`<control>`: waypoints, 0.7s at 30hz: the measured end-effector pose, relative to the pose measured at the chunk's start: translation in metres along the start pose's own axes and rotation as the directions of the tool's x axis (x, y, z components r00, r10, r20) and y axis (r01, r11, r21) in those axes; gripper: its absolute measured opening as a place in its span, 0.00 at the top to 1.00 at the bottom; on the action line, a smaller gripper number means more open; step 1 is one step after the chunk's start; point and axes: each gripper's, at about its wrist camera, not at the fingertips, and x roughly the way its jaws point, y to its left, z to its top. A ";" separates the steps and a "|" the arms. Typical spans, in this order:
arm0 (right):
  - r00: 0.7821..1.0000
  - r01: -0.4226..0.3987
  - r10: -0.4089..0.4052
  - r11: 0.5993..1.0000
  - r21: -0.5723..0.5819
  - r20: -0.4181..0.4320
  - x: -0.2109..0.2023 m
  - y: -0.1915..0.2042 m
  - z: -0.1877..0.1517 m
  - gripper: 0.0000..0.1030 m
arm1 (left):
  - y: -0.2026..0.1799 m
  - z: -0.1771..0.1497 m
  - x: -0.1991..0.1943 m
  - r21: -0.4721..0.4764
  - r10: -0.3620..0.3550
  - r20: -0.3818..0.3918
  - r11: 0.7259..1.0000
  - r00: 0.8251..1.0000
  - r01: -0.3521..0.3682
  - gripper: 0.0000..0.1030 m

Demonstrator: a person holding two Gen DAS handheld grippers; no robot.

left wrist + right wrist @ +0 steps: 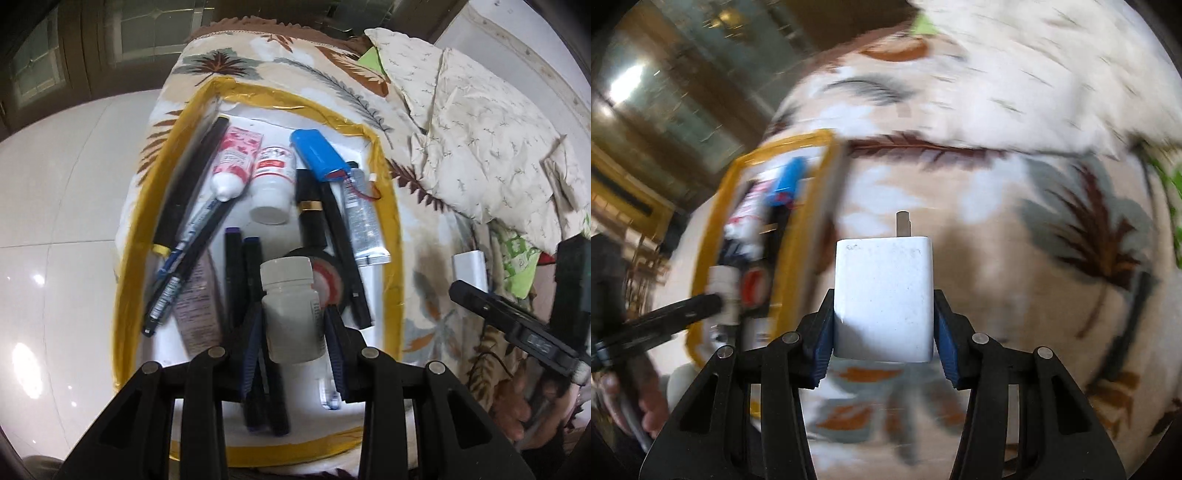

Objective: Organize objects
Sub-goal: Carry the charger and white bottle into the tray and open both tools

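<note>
A leaf-print blanket (424,236) is spread under everything, and a crumpled cream sheet (480,122) is piled far ahead and to the right of the left gripper's fingers. A white tray with a yellow taped rim (393,206) is seen right below and ahead of those fingers, and it is filled with pens, tubes and bottles. A blue battery pack (317,155) is laid far ahead in the tray, beside a pink flowered tube (236,162). A white charger plug (884,299) is pinched on both sides by the right gripper (884,345), with its metal prong pointed away from the fingers, above the blanket and to the right of the tray. A small white pill bottle (291,314) is squeezed upright between the half-open pads of the left gripper (293,354), over the near end of the tray, just in front of a roll of tape (328,284).
</note>
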 end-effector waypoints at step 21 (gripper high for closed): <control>1.000 0.021 -0.021 0.976 -0.218 0.002 0.018 0.128 0.019 0.53 | 0.039 0.009 -0.002 -0.065 -0.046 0.022 0.997 0.999 0.047 0.67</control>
